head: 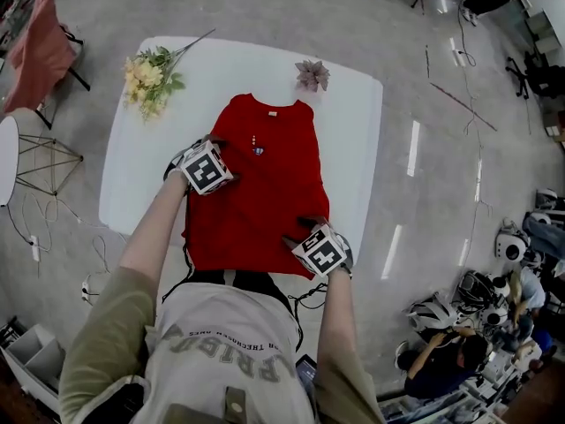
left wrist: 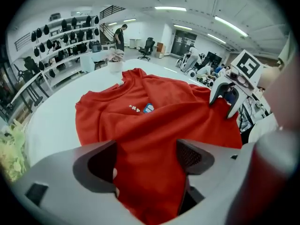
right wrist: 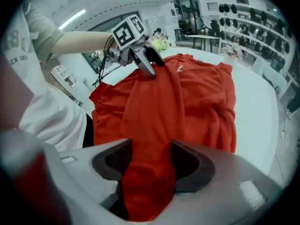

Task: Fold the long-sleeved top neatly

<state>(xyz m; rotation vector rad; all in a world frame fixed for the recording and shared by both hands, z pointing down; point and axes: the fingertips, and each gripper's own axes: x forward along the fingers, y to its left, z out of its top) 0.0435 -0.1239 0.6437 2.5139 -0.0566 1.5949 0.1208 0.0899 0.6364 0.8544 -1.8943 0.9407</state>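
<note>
A red long-sleeved top (head: 269,179) lies on the white table (head: 353,122), collar at the far side, its sleeves folded in over the body. My left gripper (head: 214,148) is at the top's left edge near the shoulder. Its jaws stand wide apart (left wrist: 145,159) over loose red cloth (left wrist: 150,125), and the pads do not press on it. My right gripper (head: 302,230) is at the hem's right corner. A ridge of red cloth (right wrist: 154,125) runs up between its jaws (right wrist: 149,165), which stand apart. Each gripper shows in the other's view: the right (left wrist: 224,100) and the left (right wrist: 147,67).
A bunch of yellow flowers (head: 150,82) lies on the table's far left corner and a pink flower ornament (head: 312,74) just beyond the collar. A red-covered chair (head: 35,51) stands left of the table. People (head: 441,352) and equipment sit on the floor at the right.
</note>
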